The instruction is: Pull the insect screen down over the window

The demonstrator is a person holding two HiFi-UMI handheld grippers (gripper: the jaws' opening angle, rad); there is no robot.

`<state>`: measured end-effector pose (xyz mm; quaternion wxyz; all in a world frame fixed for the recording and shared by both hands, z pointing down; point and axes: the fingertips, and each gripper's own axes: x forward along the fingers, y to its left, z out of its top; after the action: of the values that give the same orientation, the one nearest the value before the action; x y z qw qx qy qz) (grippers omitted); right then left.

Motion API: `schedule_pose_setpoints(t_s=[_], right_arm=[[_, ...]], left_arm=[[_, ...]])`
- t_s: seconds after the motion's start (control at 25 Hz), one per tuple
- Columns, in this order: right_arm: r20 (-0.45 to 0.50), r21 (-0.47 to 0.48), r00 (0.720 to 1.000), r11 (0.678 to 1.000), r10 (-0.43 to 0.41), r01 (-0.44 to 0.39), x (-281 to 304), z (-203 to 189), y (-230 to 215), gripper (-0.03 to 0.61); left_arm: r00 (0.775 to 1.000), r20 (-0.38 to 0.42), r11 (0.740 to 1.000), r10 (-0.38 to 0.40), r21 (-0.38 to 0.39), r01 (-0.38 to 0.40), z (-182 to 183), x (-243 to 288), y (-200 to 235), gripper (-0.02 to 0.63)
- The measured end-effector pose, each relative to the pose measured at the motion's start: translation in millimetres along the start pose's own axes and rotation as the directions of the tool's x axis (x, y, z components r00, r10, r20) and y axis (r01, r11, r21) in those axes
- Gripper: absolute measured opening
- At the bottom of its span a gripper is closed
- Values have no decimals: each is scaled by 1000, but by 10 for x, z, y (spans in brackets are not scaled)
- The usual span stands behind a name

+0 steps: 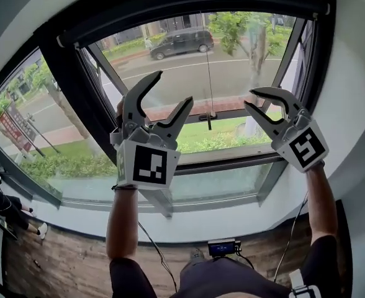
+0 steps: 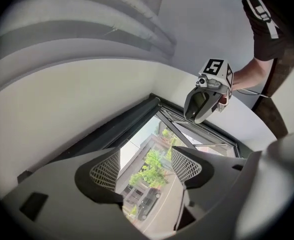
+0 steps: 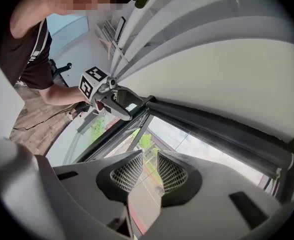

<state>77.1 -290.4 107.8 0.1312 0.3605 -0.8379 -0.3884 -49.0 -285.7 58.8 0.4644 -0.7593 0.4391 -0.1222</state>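
Observation:
The window (image 1: 189, 73) has a dark frame, with the screen's dark roller housing (image 1: 195, 5) along its top. A thin pull cord (image 1: 208, 67) hangs down the middle of the glass to a small dark end piece (image 1: 209, 121). I see no screen mesh over the pane. My left gripper (image 1: 172, 87) is raised in front of the glass just left of the cord, jaws wide open and empty (image 2: 146, 159). My right gripper (image 1: 249, 98) is up to the right of the cord, its pads (image 3: 128, 173) a narrow gap apart with nothing pressed between them.
White wall (image 1: 356, 92) flanks the window on the right, and a lower glass pane (image 1: 220, 182) sits under the sill bar. A small device (image 1: 221, 247) and cables lie on the wooden floor below. A person (image 1: 2, 210) sits at the far left.

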Motion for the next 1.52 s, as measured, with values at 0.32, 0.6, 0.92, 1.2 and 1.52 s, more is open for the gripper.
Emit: schedule_pose_setpoints(t_s=[0.32,0.6,0.92,1.2,1.52], right_arm=[[-105,-164,988,982,-111,93,617,231,-378,81],[-155,-213,972,966,-179,144,932,292,-793,81],[-167,-342,951,920,-262,193,1054,196,-1325,81],[-174,-479,946,862,-275,163,1205,200,-1664,81],[-191,-545,937,826,-293,147,1289,157,-1828,81]], left_arm=[[997,72,991,21,134,-30,-312,514,693,345],[997,59,962,53,263,-67,-454,901,1058,345],[992,-101,936,72,350,-32,-554,1240,1229,263],[977,-184,923,108,384,-30,-552,1439,1281,194],[958,-229,896,175,440,-59,-574,1548,1367,48]])
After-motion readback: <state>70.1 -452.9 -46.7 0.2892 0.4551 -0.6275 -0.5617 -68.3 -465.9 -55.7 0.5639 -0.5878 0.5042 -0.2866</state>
